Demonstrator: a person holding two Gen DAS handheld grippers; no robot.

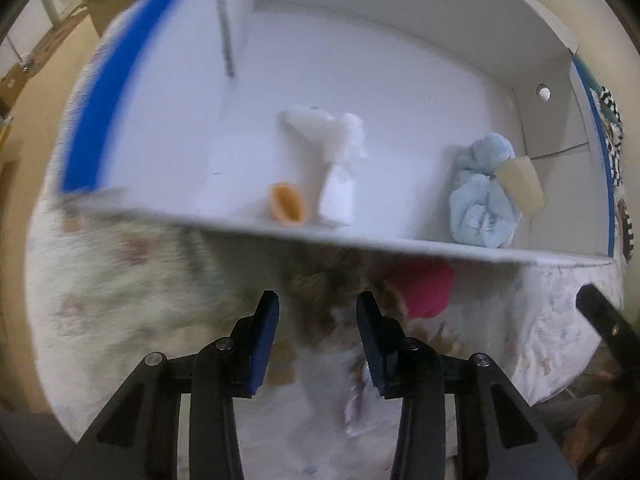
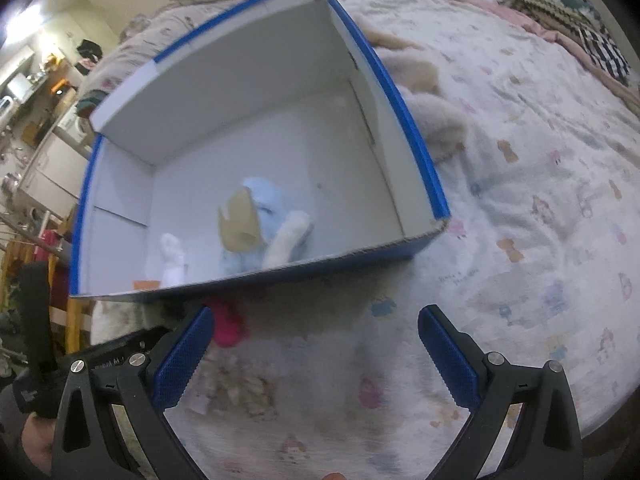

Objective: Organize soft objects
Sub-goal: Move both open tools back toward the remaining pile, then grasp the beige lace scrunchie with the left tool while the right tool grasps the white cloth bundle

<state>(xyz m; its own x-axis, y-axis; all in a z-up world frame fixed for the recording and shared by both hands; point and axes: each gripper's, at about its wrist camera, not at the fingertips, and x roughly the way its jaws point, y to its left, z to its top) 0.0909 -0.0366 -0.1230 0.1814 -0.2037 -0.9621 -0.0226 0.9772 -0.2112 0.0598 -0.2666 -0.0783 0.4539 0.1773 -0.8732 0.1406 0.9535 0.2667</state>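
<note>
Starting on the left: holding the left gripper (image 1: 318, 312) with jaws released, gripping nothing, hovering right over the brown fuzzy plush (image 1: 320, 284). Lying on the bed (image 1: 120, 280), that one, tucked against the outside of the near wall of the blue-edged box (image 1: 440, 246). Probably lining up for a grab.

Risking pinching a fold of blanket along with the fur, or catching the cardboard lip while lifting, being that close to the wall. Looking pretty blurry too, so maybe overshooting.

Moving right: eyeing the pink soft thing (image 1: 424, 288) just beside the brown one, possibly getting dragged along or shoved under the box.

Already sitting inside: the white plush (image 1: 324, 160) standing upright, the orange piece (image 1: 286, 202) beside it, the light blue plush (image 1: 482, 196) further right. Dropping carelessly and toppling the white one, easily.

Far right: keeping the right gripper (image 2: 316, 332) spread wide too, empty, hanging over blanket near the box wall. Maybe bumping it and sliding the whole box.
</note>
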